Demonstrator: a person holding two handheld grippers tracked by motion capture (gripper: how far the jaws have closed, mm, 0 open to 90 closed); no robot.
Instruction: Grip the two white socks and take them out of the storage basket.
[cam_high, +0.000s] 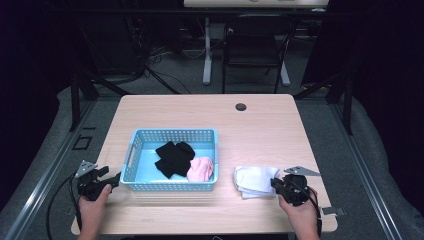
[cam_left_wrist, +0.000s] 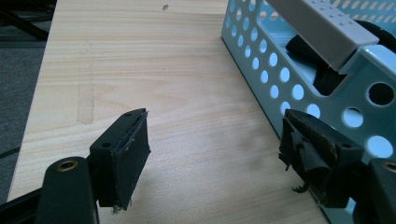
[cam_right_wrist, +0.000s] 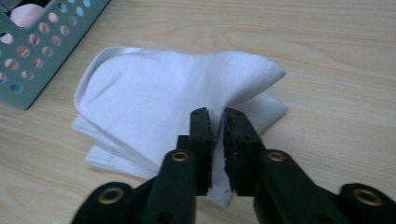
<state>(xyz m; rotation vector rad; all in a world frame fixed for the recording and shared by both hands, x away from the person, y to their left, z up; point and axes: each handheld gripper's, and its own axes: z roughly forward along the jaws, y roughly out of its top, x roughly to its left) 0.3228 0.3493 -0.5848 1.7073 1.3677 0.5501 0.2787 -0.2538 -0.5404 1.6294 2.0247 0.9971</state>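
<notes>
Light wooden table (cam_high: 260, 130), seen from above, with a pale blue perforated plastic basket (cam_high: 175, 132) sitting left of centre. Inside it: a crumpled black fabric piece (cam_high: 174, 155) in the middle and a small pink fabric bundle (cam_high: 201, 169) tucked toward the near right corner, touching the black one.

Just right of the basket, flat on the wood, a folded white cloth (cam_high: 255, 179). Near the basket but not touching it. From the right gripper view, same white cloth (cam_right_wrist: 154, 98) in a few stacked layers, with the top layer humped up into a soft peak right at the jaw tips.

Right gripper (cam_high: 274, 184), held in the right hand (cam_high: 300, 212), down low at the cloth's right edge. Up close, right gripper (cam_right_wrist: 217, 126) with jaws only a narrow slit apart, a bit of white showing in the slit, pads not squeezed together, so slightly open rather than clamped.

Left gripper (cam_high: 112, 180), held in the left hand (cam_high: 92, 210), parked near the basket's near left corner. In its own view, left gripper (cam_left_wrist: 215, 154) spread wide, bare wood between the jaws, nothing gripped. One jaw right beside the basket (cam_left_wrist: 336, 88) wall; can't tell if actually touching. Black fabric (cam_left_wrist: 303, 49) peeking through the basket's holes there.
</notes>
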